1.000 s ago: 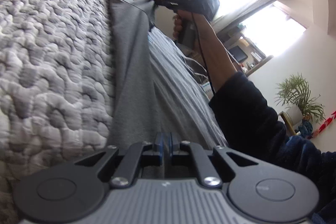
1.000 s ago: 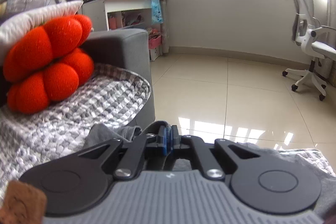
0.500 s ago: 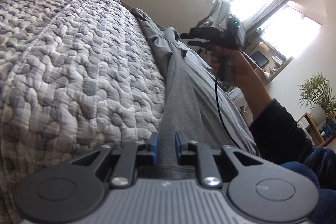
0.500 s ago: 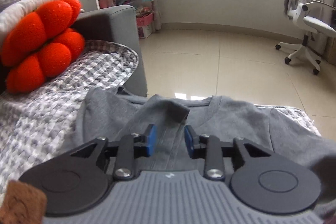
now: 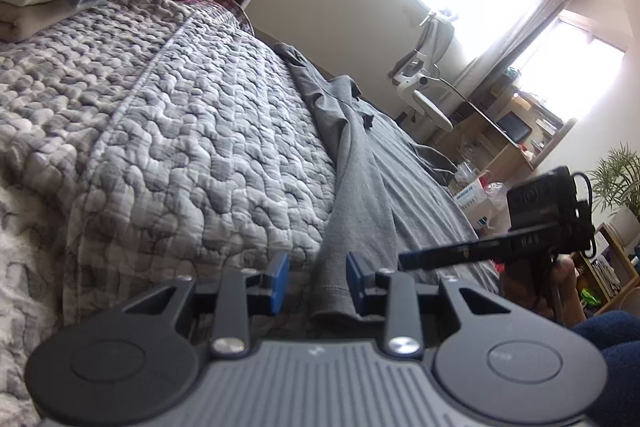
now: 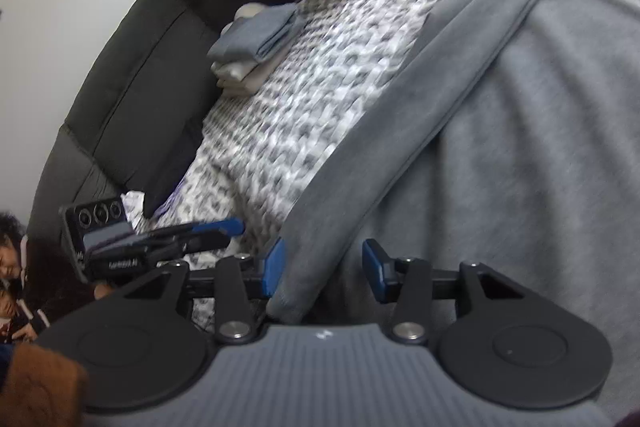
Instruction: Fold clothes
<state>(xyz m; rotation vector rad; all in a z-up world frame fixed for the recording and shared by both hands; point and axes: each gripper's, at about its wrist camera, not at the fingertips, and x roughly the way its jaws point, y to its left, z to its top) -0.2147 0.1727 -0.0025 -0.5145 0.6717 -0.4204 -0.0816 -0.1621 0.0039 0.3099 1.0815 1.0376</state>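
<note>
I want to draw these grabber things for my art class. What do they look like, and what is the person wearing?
Each grabber is black with a ribbed grey body, two round black discs, silver screws and blue pads on its fingers. That goes for the left gripper and the right gripper. Seen from the side, the right one has a boxy black camera block and a thin black cable. The person wears a dark blue sleeve.

Left gripper [image 5: 316,281] opening, fingers apart, tilted downward. Right gripper [image 6: 323,269] parted too, gripping nothing, just beside the left.
</note>
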